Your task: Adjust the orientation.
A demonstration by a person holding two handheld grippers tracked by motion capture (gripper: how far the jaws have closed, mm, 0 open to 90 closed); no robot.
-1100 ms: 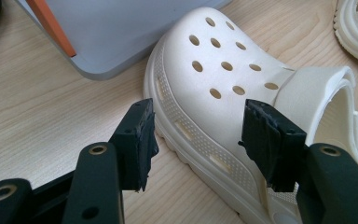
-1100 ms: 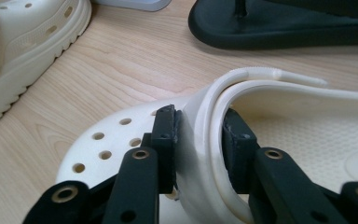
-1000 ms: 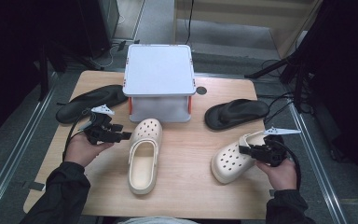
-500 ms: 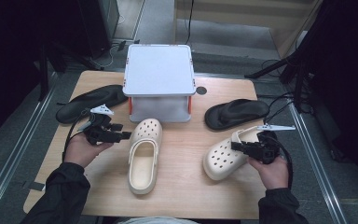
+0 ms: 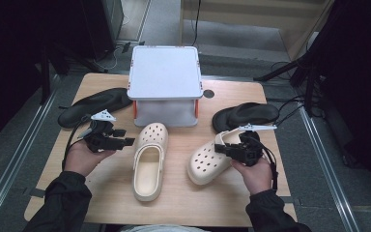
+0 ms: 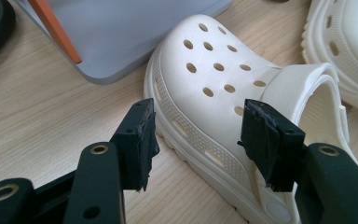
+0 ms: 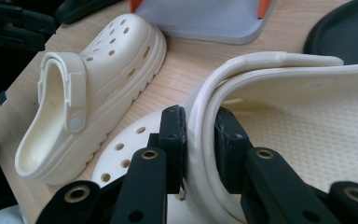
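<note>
my right gripper (image 7: 199, 140) pinches the rim and strap of a cream holed clog (image 5: 211, 159); my left gripper (image 6: 196, 140) gapes empty beside its twin (image 5: 149, 162).

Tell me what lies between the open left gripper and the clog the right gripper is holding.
In the high view, the other cream clog lies between the left gripper and the held clog, toe toward the grey box.

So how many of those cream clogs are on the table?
2. One cream clog lies mid-table, in front of the grey box. The other clog sits to its right, its rim clamped in the right hand-held gripper. None seems hidden.
</note>
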